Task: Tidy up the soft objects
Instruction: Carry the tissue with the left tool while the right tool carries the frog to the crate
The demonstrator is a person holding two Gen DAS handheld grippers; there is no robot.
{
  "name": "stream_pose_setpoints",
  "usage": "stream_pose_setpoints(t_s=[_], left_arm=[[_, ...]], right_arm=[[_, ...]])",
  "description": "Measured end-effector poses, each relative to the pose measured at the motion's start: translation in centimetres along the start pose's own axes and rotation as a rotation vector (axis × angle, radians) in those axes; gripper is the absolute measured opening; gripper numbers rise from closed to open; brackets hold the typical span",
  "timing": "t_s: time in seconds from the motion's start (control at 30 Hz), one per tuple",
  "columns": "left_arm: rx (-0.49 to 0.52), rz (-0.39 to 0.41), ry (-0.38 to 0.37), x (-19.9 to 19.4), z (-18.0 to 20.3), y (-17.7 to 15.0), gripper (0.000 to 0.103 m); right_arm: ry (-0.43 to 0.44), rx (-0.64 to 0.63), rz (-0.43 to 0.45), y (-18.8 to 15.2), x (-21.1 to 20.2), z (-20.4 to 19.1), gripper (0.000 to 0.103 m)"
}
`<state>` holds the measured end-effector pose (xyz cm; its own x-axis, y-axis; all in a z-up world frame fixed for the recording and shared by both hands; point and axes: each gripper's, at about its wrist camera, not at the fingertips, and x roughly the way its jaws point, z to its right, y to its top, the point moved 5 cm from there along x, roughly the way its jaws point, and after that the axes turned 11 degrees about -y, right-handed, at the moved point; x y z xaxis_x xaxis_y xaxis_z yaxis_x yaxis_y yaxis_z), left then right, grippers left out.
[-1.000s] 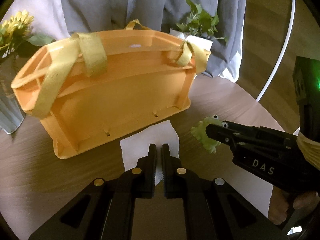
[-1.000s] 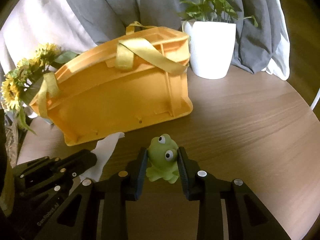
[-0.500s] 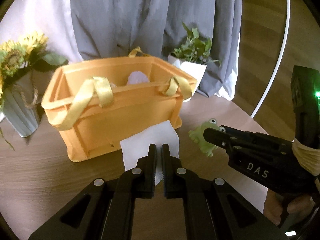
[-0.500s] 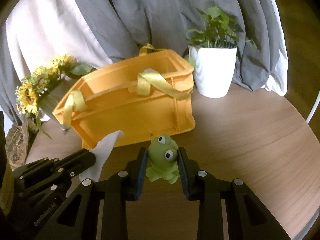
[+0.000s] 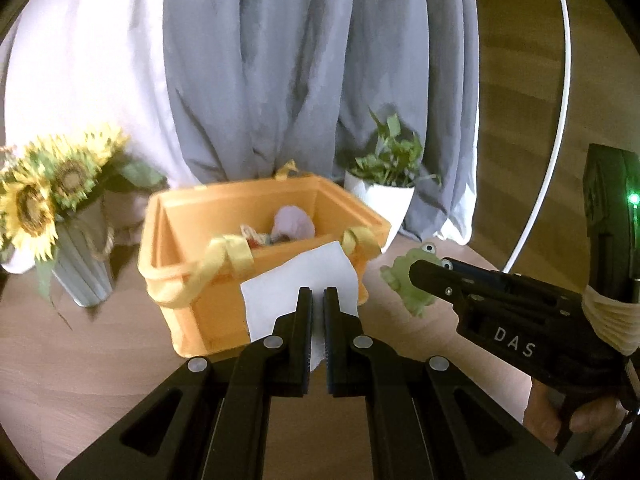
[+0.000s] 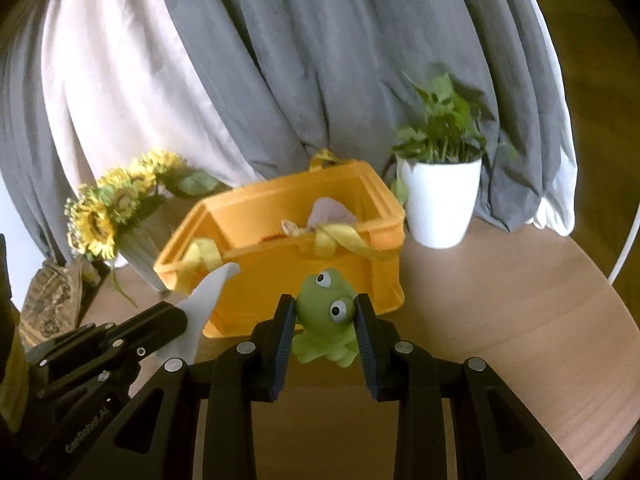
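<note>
Grippers: both clamped on cargo, held in the air on the near side of the bin.
Bin [image 6: 304,280]: orange crate, yellow strap handles, open top, on wood table [image 6: 500,312]; some soft items already inside, pale lump visible, rest too blurred to name.
Left gripper [image 5: 317,300]: jaws almost touching, pinching white cloth [image 5: 296,280] by its near edge; sheet stands up in front of bin's near wall, top corner about level with the rim.
Right gripper [image 6: 325,314]: jaws narrow, squeezing green frog toy [image 6: 326,316] at its sides, eyes facing right; frog near the bin front, off the table.
Step, judged: carry both over the rim, release inside.
How to: clear near rim and straps, don't snag cloth on a strap; open only once over the cavity.
Risk: cloth draping on the wall; frog bouncing out.
</note>
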<state>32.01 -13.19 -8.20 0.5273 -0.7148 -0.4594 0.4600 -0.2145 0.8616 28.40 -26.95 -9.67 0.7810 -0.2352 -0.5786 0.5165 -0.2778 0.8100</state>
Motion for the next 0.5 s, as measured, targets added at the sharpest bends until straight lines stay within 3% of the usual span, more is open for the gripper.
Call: stream_pose_setpoints(t_s=[0.5], left_arm=[[0.072,0.11,0.058,-2.5,-0.1,4.1,0.007]], right_arm=[[0.05,-0.001,0.132,3.7,-2.4,-1.7,0.031]])
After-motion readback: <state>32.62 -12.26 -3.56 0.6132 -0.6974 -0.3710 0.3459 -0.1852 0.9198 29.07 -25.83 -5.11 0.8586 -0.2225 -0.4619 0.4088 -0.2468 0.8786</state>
